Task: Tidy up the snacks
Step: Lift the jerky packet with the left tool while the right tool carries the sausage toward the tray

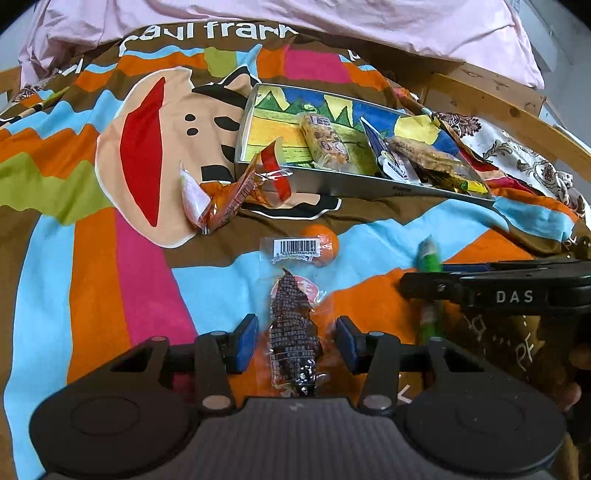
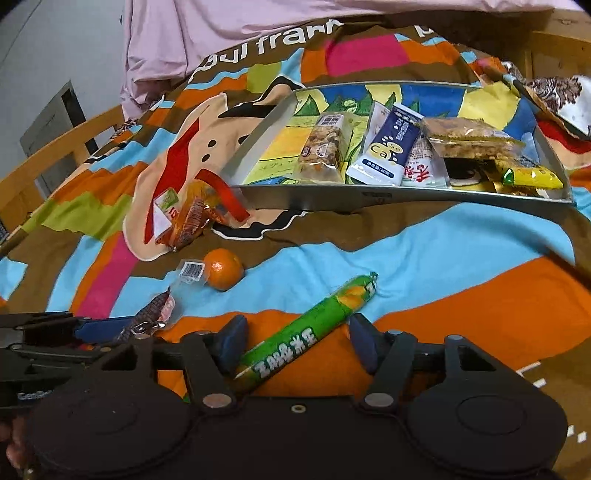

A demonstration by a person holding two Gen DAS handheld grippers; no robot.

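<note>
Soft, even daylight fills the room, and the striped bedspread (image 1: pixel 110 258) shows strong, saturated colour with only faint shadows. The metal tray's (image 2: pixel 332 201) front wall carries a dull sheen. Both views bulge like a fishbowl, edges curving, corners going black. The green sausage stick (image 1: pixel 428 254) smears with motion blur; the pink sheet (image 2: pixel 221 22) looks washed out.

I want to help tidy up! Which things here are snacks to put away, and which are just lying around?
For the job:
- tin tray
- green sausage stick
- dark snack packet
- orange wrapper snack
- small orange

Just lying about:
- colourful blanket
- pink sheet
- wooden frame
</note>
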